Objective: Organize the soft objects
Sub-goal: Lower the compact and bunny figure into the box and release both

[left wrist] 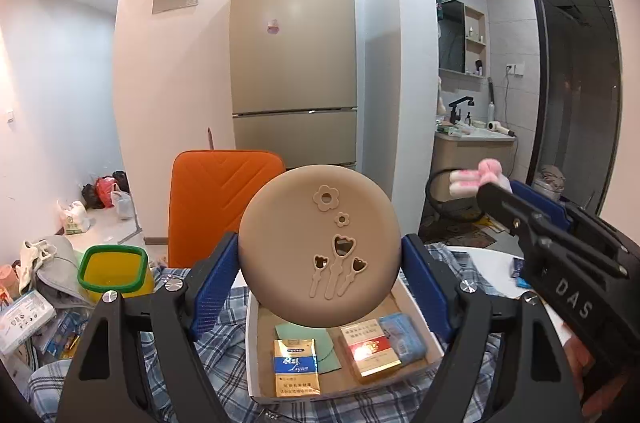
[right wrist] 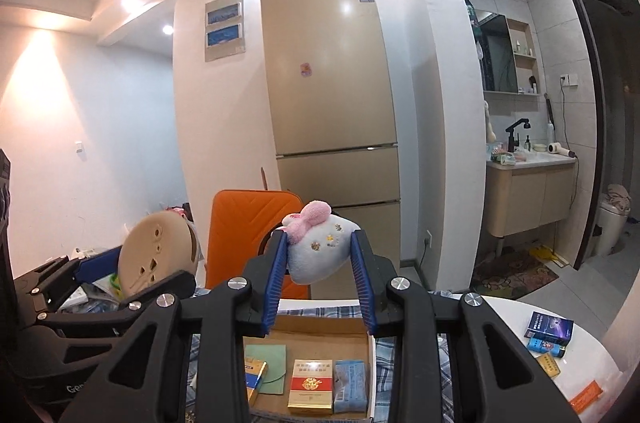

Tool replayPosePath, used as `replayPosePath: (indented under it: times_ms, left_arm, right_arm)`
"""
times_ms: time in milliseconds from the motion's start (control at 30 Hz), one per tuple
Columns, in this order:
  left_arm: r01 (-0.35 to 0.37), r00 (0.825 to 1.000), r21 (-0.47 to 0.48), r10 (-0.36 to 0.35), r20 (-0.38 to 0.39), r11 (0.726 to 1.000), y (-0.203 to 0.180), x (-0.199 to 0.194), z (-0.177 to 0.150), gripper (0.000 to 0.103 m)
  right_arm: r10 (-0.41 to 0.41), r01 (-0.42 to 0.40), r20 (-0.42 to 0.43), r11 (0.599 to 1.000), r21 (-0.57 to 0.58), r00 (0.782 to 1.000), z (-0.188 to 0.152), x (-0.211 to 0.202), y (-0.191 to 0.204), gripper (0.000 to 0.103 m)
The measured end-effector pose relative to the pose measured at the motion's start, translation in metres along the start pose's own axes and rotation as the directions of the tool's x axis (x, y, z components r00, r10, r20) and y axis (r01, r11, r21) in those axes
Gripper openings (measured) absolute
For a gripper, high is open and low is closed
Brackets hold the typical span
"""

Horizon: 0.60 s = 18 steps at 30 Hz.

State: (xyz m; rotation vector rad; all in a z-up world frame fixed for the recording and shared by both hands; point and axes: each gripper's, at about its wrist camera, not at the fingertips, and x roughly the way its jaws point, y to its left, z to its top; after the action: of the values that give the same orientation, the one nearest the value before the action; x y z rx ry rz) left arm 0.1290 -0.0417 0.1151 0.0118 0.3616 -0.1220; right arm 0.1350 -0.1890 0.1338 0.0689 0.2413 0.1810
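While both hands are hovering above the open cardboard box, each gripper is carrying something. The left gripper is gripping a round tan disc w/ flower cut-outs, pads pressing on its left & right edges, jaws standing fairly wide b/c the disc is wide. It's standing on edge, face toward the camera, tilted a bit; looks like a soft cushion or silicone pad, can't tell which. The right gripper is squeezing a pale blue plush toy w/ pink bow, jaws narrow, pads pressing its sides & denting it slightly.

The key relation: the box is lying below & a little ahead of both sets of fingers, on the plaid cloth. In the right wrist view the plush is hanging almost straight over the box's far wall, so the right hand is looking nearer to a drop. The disc is sitting over the box's far-left part, its wide span running across the box.

Inside, cigarette packs, a green envelope & a blue packet are already taking up the near floor; free space is towards the back. My guess: whether soft things go in this box or elsewhere isn't settled from here. If in, the disc probably needs laying flat; on edge it's likely tipping over onto the packs.
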Motion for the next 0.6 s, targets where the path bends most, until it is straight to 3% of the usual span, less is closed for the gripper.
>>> replayPosePath:
  times_ms: [267,600]
  left_arm:
    - [-0.025,0.992,-0.011,0.023,-0.128,1.0,0.011,0.048,-0.025,0.08]
    - [-0.047,0.958,-0.018,0.04,-0.285,0.999,0.018,0.096,-0.062,0.081]
  right_arm:
    - [-0.012,0.01,-0.148,1.0,-0.014,0.989,-0.041,0.053,-0.006,0.033]
    - [-0.035,0.021,-0.328,0.999,-0.047,0.944,-0.1,0.111,-0.009,0.033]
